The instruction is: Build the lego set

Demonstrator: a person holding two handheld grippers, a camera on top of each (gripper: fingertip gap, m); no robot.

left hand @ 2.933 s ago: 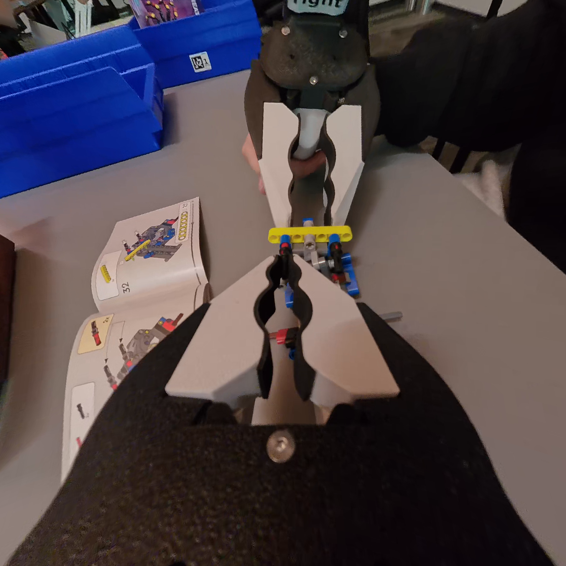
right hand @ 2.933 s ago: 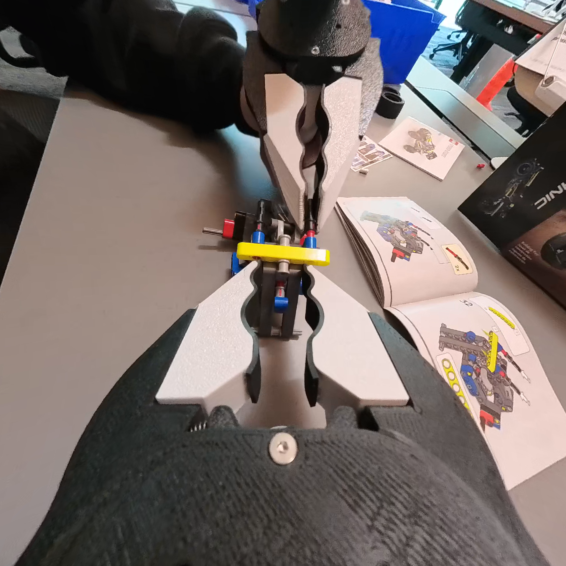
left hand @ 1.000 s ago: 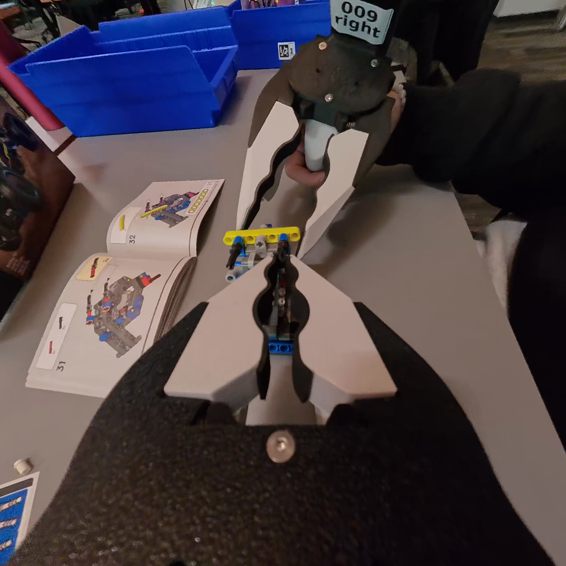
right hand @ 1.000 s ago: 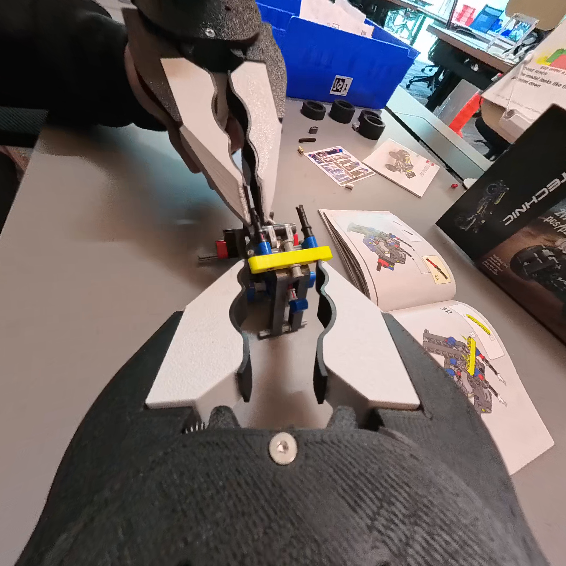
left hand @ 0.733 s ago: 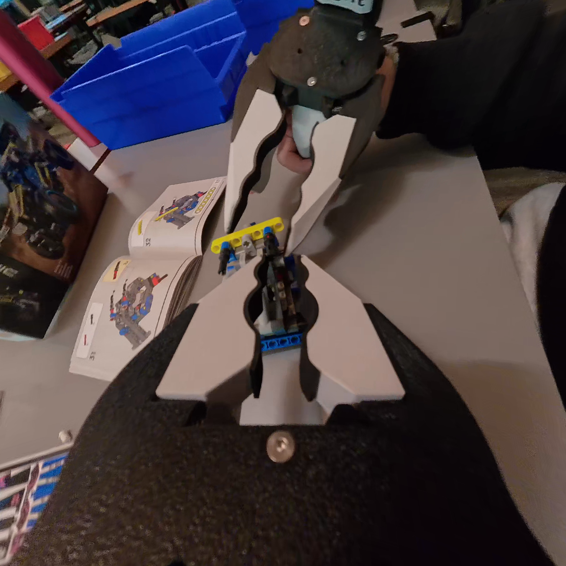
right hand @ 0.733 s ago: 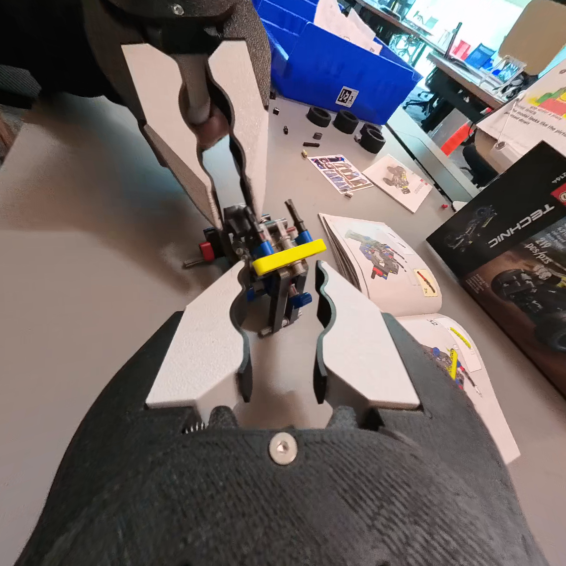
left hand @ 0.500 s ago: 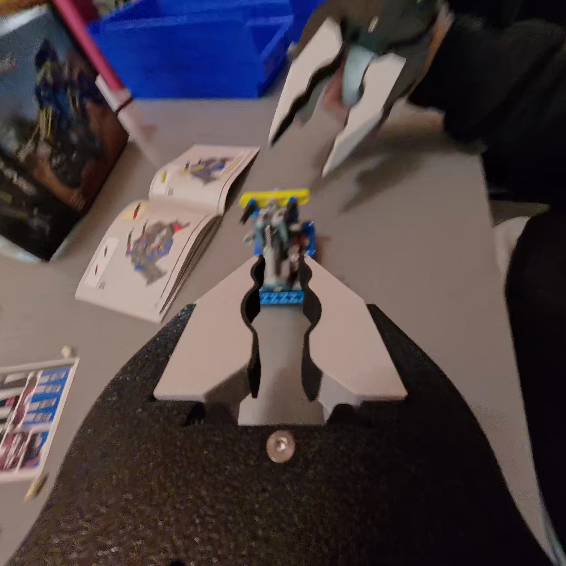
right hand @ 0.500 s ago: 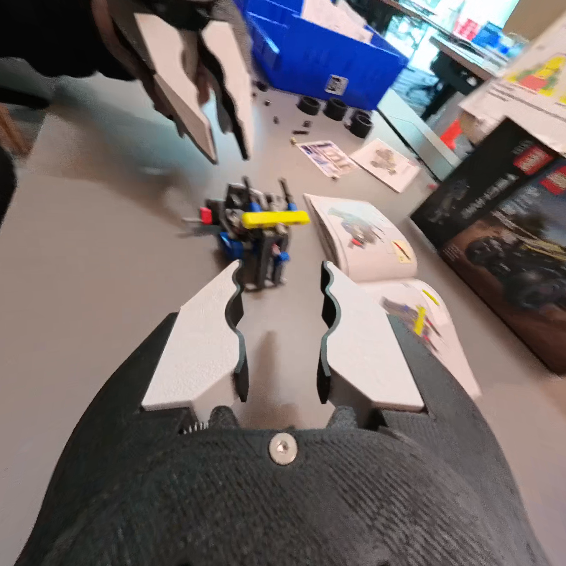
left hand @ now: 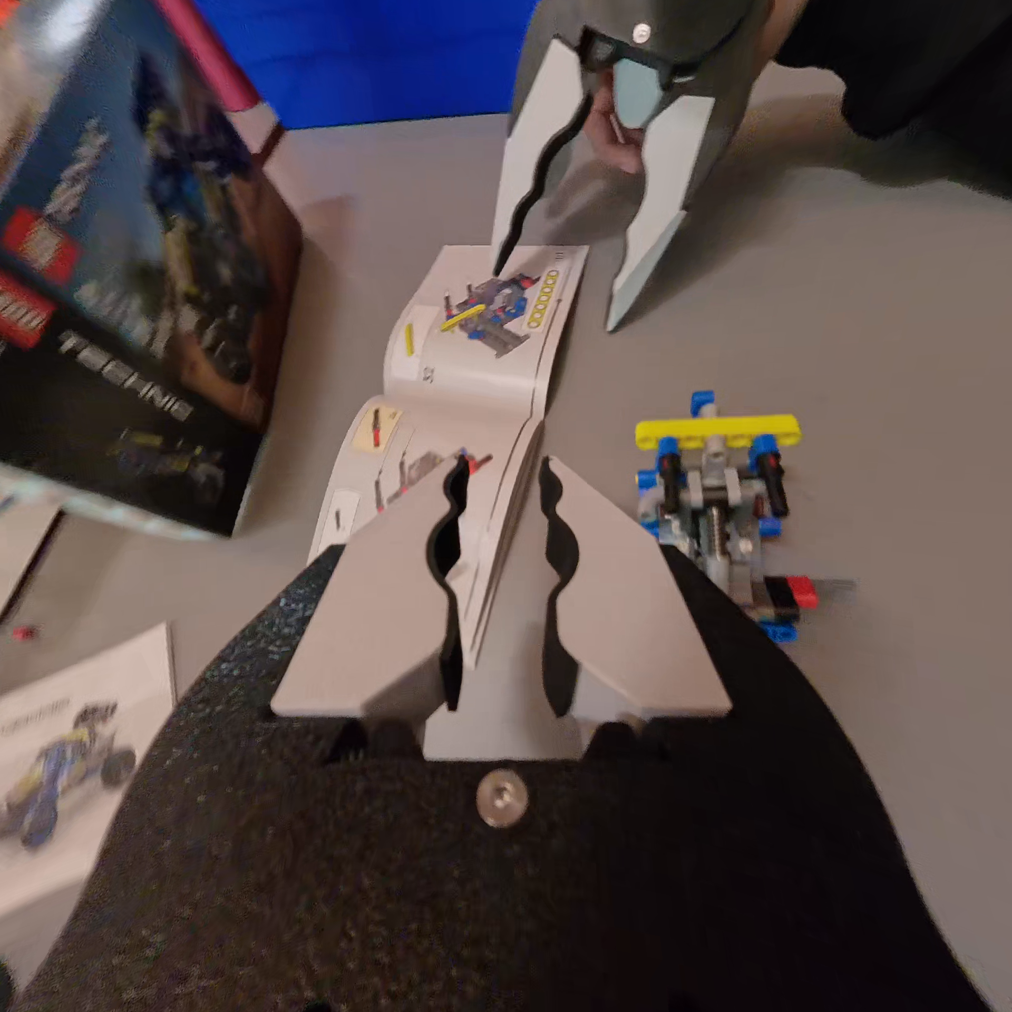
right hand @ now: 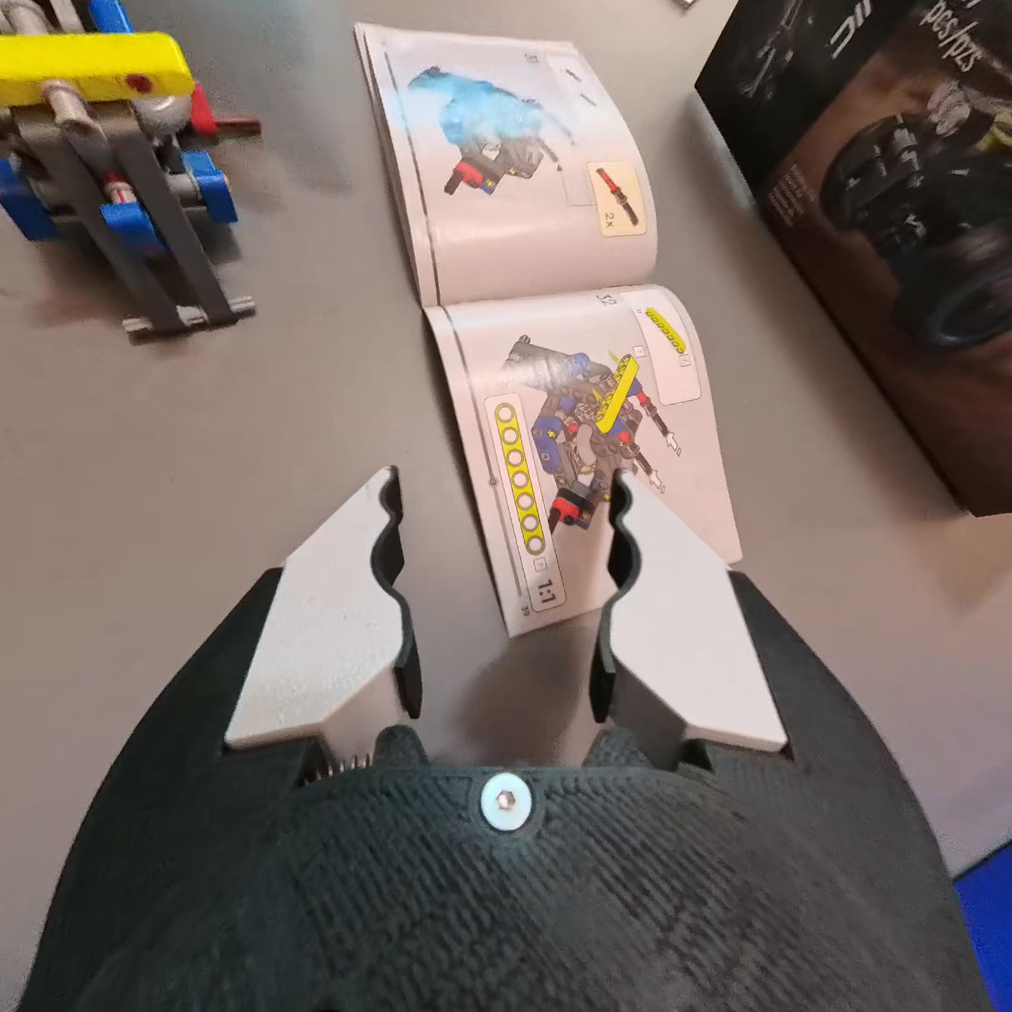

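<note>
A small brick model (left hand: 717, 504) with a yellow beam across its front stands alone on the grey table (left hand: 821, 328), right of my left gripper; it also shows in the right wrist view (right hand: 104, 164) at the top left. An open instruction booklet (left hand: 465, 383) lies beside it. My left gripper (left hand: 501, 465) is open and empty above the booklet's near page. My right gripper (right hand: 504, 473) is wide open and empty above the booklet's (right hand: 575, 383) near page; it also shows in the left wrist view (left hand: 553, 295), hovering over the booklet's far edge.
A dark product box (left hand: 126, 306) stands left of the booklet and shows at the right in the right wrist view (right hand: 887, 219). A blue bin (left hand: 383, 55) sits at the table's back. A leaflet (left hand: 71, 739) and a small red piece (left hand: 24, 632) lie at the near left. About 15 centimeters separates my left fingertips from my right. The small red piece (left hand: 24, 632) sits 30 centimeters or so from the ends of my left fingers.
Both grippers let go of the model and opened. They drew back and swung over to the booklet. The model stays on the table.
</note>
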